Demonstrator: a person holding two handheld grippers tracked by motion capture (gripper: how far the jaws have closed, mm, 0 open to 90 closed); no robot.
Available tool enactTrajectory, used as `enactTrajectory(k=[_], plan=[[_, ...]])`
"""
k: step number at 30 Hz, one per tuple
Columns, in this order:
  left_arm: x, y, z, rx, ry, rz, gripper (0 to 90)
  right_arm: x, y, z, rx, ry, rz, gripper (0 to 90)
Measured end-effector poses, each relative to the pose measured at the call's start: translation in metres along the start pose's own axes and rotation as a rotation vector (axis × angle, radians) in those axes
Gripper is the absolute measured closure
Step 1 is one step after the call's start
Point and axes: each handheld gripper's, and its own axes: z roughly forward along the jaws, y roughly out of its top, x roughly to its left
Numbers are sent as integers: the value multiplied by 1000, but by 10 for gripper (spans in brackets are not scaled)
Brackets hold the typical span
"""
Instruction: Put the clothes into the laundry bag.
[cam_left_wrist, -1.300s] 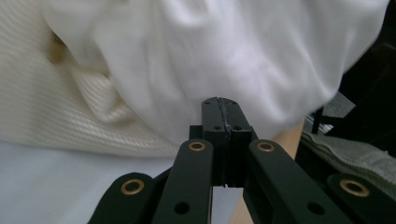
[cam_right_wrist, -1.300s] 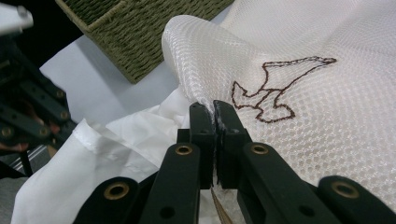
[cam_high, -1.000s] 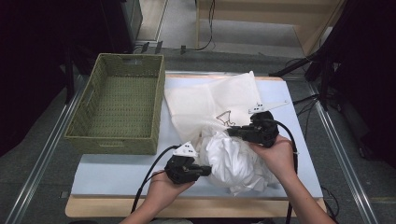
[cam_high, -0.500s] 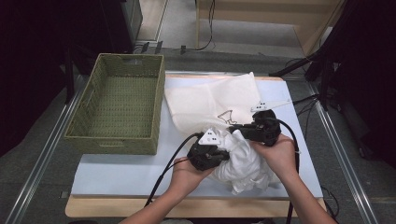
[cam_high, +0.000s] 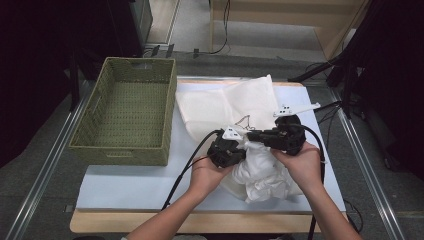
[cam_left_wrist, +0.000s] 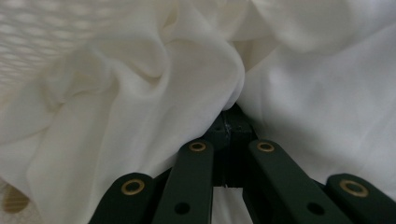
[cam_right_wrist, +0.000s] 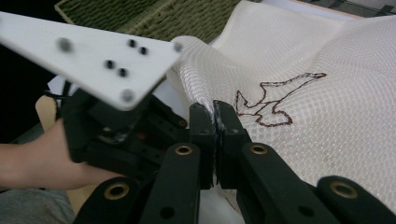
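- White cloth (cam_high: 260, 170) lies bunched on the table's (cam_high: 125, 185) near right, beside the mesh bag (cam_high: 225, 102).
- Left gripper (cam_high: 240, 146) pinches a cloth fold.
- Right gripper (cam_high: 252, 135) is clamped on the mesh bag's edge.
- Green basket (cam_high: 125, 117) sits left.

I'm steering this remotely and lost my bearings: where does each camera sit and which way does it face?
High view: above the person's side, looking forward and down on the table; both forearms, left hand-held gripper, right hand-held gripper, green basket.
Left gripper view: rides that gripper, shut jaws buried in white cloth.
Right gripper view: rides that gripper, jaws shut on mesh bag; shows the left gripper too.
Shared: basket and mesh bag.
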Motion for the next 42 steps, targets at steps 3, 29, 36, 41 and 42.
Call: enactTrajectory(k=[3,29,36,41,42], plan=[[6,2,2,-8,9,-6,900,5,2,-5,-16,-3,-11,885],[13,-8,-44,37,-57,-27,900,-11,-13,13,52,-15,2,882],[-12,-23,-63,35,-91,16,900,-13,-14,14,49,-21,3,882],[-31,-26,-56,41,-133,47,900,-15,-13,14,43,-28,9,882],[-33,-25,-53,40,-138,46,900,-15,-13,14,43,-29,9,882]])
